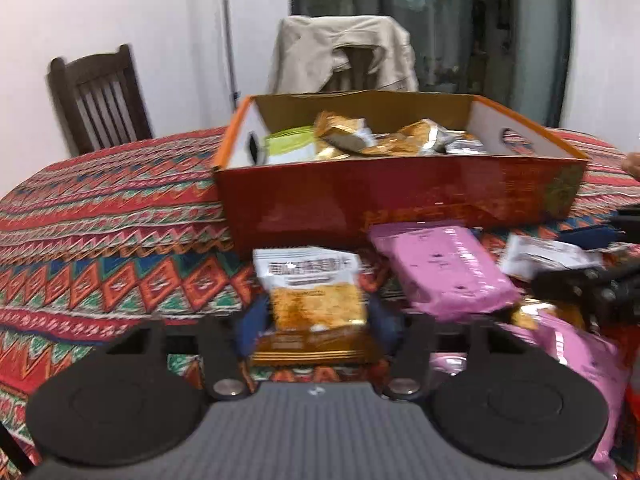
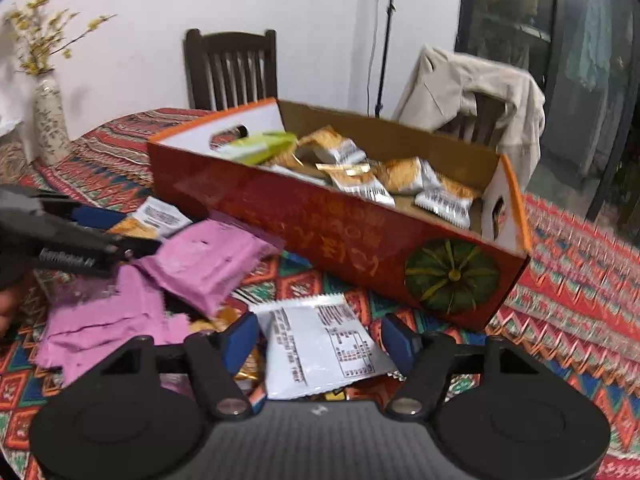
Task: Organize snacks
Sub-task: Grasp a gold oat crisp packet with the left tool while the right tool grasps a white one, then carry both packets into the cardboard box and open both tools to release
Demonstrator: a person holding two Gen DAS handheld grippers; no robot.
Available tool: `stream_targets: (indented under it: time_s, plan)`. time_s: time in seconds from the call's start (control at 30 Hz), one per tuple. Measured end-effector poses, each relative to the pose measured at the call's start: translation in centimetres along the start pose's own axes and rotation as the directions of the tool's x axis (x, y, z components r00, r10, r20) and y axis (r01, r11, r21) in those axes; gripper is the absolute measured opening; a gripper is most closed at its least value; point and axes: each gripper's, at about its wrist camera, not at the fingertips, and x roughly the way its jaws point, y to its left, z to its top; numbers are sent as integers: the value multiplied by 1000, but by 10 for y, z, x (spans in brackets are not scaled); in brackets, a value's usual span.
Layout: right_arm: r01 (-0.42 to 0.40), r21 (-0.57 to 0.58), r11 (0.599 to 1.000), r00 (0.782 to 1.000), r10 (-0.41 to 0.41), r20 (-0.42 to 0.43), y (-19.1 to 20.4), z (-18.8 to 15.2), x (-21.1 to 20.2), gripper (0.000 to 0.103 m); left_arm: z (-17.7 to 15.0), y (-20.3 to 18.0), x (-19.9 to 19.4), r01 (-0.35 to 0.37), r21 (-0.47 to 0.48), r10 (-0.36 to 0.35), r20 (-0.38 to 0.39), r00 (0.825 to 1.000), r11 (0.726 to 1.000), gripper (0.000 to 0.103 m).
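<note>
Left tool (image 1: 316, 320) grasping orange snack packet (image 1: 318, 306), lower edge hidden. Right tool (image 2: 320, 338) released around white sachet (image 2: 320, 346); print blurred. Red box (image 2: 340, 232) behind.

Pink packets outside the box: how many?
2, maybe more hidden. One pink packet lies in front of the red box; another pink packet sits nearer the camera, partly under it, by the left gripper.

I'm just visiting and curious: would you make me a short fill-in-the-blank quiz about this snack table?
1. The pumpkin picture is printed on the red cardboard ____.
2. The beige jacket hangs over a ____.
3. The flat packets lying in front of the red cardboard box are ____ in colour.
4. The left tool has an orange-and-white snack ____ between its fingers.

Missing words: box; chair; pink; packet
</note>
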Motion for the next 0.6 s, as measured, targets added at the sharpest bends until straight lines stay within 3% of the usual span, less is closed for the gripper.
stream_targets:
  time_s: [0.1,0.4,0.6]
  plan:
    - [-25,12,1000,1000,25,5,-3,-1,-2,54,0,-5,0,-4,9,4,9,1000,1000,45]
    - [-2,-28,1000,999,3,47,4,1,-11,45,8,-9,-14,-24,17,24,11,1000,1000,42]
    - [55,-35,998,989,-49,139,9,6,-69,44,19,-13,-97,29,29,-32,122,992,999,42]
